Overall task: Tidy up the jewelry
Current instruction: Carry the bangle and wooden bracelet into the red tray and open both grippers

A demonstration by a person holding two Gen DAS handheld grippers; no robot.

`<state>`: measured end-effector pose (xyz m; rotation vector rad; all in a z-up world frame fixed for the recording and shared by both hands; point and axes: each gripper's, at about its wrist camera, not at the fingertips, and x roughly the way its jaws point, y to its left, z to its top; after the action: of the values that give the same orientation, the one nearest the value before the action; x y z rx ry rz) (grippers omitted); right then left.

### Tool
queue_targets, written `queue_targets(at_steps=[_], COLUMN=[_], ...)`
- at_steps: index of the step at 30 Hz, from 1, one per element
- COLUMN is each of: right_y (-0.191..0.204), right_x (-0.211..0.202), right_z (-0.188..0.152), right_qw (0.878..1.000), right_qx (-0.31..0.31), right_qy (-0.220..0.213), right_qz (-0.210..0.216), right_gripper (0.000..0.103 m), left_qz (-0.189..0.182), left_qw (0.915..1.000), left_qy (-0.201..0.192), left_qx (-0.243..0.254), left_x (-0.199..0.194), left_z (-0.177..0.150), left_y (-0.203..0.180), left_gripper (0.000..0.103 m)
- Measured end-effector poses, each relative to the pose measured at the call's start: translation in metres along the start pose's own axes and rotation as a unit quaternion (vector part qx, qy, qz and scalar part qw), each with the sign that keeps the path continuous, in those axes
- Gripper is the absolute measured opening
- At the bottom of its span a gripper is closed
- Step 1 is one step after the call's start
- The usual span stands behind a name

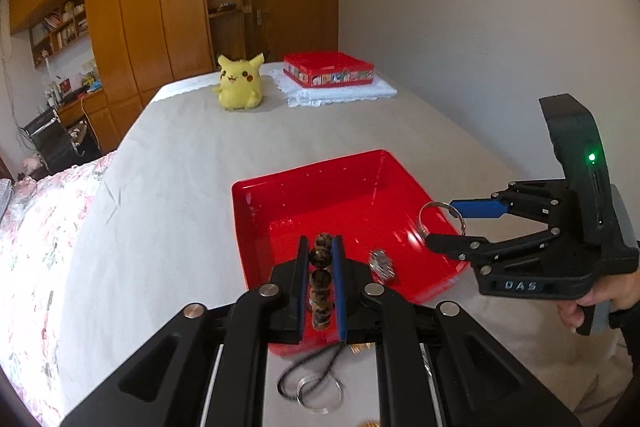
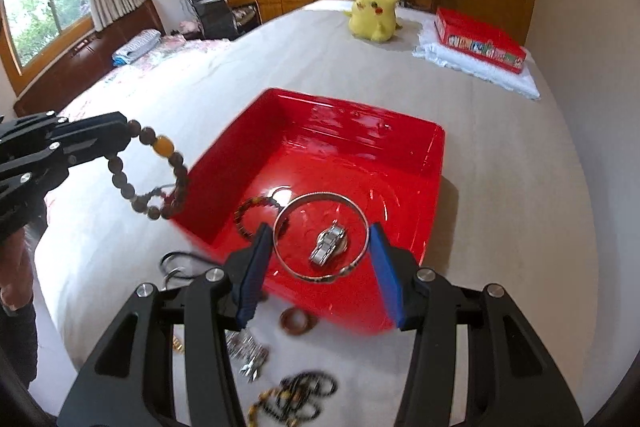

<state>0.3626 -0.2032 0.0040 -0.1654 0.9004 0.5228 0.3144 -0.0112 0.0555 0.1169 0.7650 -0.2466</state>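
My left gripper is shut on a brown beaded bracelet, held over the near edge of the red tray. In the right wrist view that bracelet hangs from the left gripper just left of the tray. My right gripper is shut on a silver bangle above the tray's near side. The left wrist view shows the right gripper and the bangle at the tray's right rim. A silver watch and a dark beaded bracelet lie inside the tray.
Loose jewelry lies on the white bedcover in front of the tray: a brown ring, a silver chain, a heap of beads and a black cord. At the far end sit a yellow plush toy and a red box.
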Motion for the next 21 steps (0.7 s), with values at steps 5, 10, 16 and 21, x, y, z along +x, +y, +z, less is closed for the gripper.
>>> queue_targets(at_steps=[5, 10, 16, 21], right_y=[-0.012, -0.019, -0.02, -0.014], right_x=[0.046, 0.079, 0.101, 0.117], right_z=[0.013, 0.016, 0.014, 0.009], right_qw=[0.999, 0.998, 0.995, 0.992], right_qx=[0.007, 0.009, 0.001, -0.022], right_qy=[0.035, 0.062, 0.087, 0.113], right_qz=[-0.015, -0.031, -0.043, -0.055], right_gripper=[0.048, 0.048, 0.048, 0.051], left_qz=[-0.003, -0.009, -0.008, 0.003], left_qw=[0.9992, 0.9962, 0.9934, 0.9926], left_qy=[0.039, 0.085, 0.113, 0.12], left_qx=[-0.005, -0.016, -0.021, -0.019], left_x=[0.06, 0.113, 0.144, 0.153], left_z=[0.006, -0.005, -0.021, -0.024], left_y=[0.006, 0.011, 0.015, 0.019], left_gripper=[0.01, 0.01, 0.011, 0.034])
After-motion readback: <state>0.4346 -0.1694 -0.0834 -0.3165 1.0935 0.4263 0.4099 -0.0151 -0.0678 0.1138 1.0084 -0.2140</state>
